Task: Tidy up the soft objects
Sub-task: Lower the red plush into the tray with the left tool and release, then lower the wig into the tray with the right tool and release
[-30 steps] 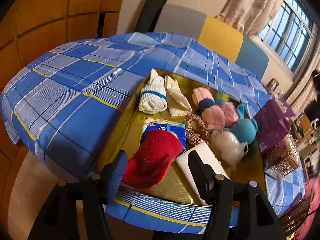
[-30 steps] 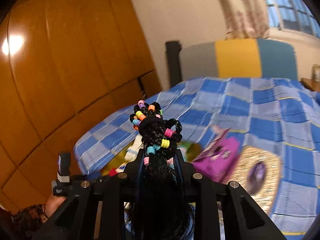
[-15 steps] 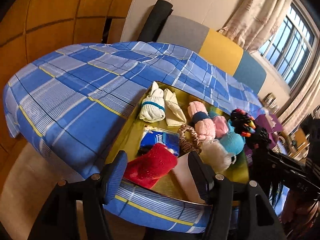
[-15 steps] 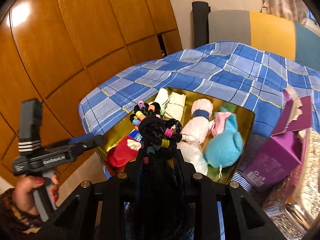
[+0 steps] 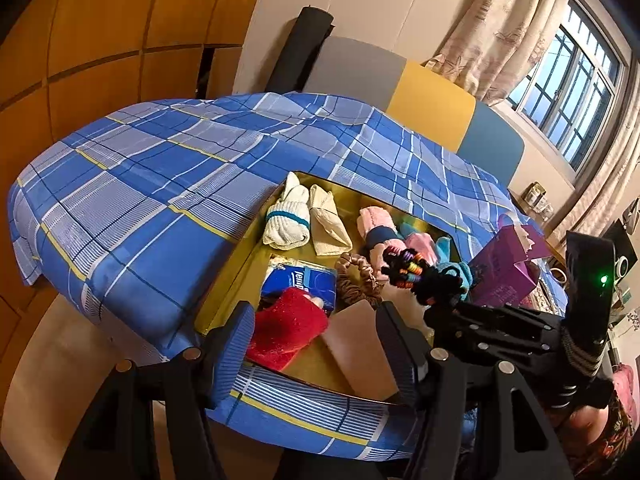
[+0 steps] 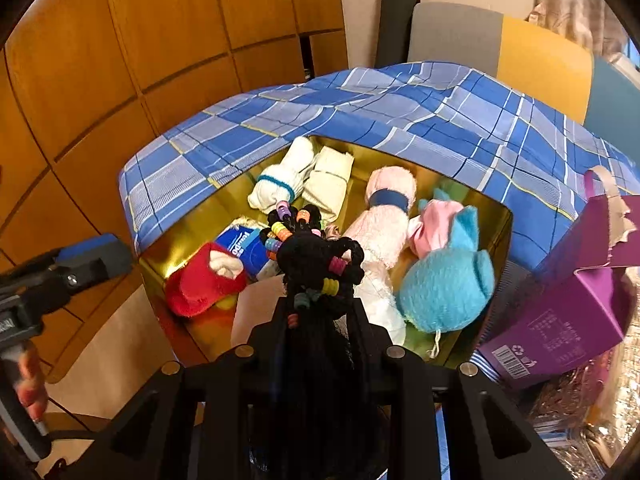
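A gold tray [image 5: 244, 256] [image 6: 472, 196] on the blue plaid cloth holds soft things: white socks [image 5: 288, 220] [image 6: 280, 184], a cream cloth [image 5: 328, 220], a pink roll with a blue band [image 6: 390, 200], a teal plush [image 6: 444, 284], a red sock [image 5: 288, 324] [image 6: 204, 280], a brown scrunchie [image 5: 358, 280] and a blue tissue pack [image 5: 300, 280]. My right gripper [image 6: 316, 304] [image 5: 444, 300] is shut on a black beaded hair bundle [image 6: 312, 248] [image 5: 416, 276], held over the tray's front. My left gripper [image 5: 316, 340] is open and empty at the tray's near edge.
A purple carton [image 6: 568, 300] [image 5: 504, 264] stands right of the tray, with shiny packets [image 6: 580, 400] beside it. A tan card [image 5: 360, 352] lies at the tray's front. A grey, yellow and teal headboard [image 5: 420, 96] is behind. Wooden wall panels [image 6: 120, 60] are at left.
My right gripper has swung left and down with the hair bundle, from beside the tray to over its front part. My left gripper has drawn back slightly.
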`<action>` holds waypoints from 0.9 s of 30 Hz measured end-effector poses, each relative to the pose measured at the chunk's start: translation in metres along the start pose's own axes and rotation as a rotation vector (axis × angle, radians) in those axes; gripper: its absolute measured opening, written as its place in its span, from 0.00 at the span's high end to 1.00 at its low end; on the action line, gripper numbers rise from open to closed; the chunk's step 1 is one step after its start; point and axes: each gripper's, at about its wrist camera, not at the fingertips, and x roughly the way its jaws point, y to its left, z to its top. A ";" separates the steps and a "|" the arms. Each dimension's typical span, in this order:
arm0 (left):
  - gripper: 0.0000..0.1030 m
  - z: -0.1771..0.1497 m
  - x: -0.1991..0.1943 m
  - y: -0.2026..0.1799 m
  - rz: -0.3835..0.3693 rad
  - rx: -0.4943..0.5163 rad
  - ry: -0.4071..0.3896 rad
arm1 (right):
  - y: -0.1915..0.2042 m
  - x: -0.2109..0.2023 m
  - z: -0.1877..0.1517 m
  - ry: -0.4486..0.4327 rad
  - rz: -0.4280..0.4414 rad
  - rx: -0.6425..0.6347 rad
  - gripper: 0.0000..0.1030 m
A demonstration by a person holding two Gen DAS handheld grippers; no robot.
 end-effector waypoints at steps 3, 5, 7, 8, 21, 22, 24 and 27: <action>0.38 -0.001 0.000 0.001 0.029 -0.008 -0.002 | 0.005 0.005 -0.002 0.007 -0.012 -0.037 0.73; 0.38 -0.001 0.000 0.002 0.043 -0.011 0.001 | 0.008 0.010 -0.003 0.013 -0.024 -0.062 0.72; 0.38 -0.003 -0.001 0.002 0.052 -0.011 -0.001 | 0.007 0.017 -0.003 0.026 -0.029 -0.068 0.72; 0.38 -0.003 -0.002 0.001 0.055 -0.012 -0.002 | 0.005 0.022 -0.003 0.034 -0.031 -0.066 0.72; 0.38 -0.007 -0.002 -0.014 0.126 0.027 0.029 | -0.013 0.038 -0.003 0.057 -0.057 -0.038 0.65; 0.38 -0.007 -0.003 -0.015 0.140 0.036 0.021 | -0.014 0.033 -0.005 0.054 -0.041 -0.018 0.64; 0.38 -0.007 -0.008 -0.017 0.153 0.054 -0.001 | -0.015 0.020 -0.012 0.043 -0.028 0.011 0.59; 0.38 -0.008 -0.009 -0.022 0.157 0.070 -0.006 | -0.014 0.004 -0.020 0.010 -0.042 0.030 0.53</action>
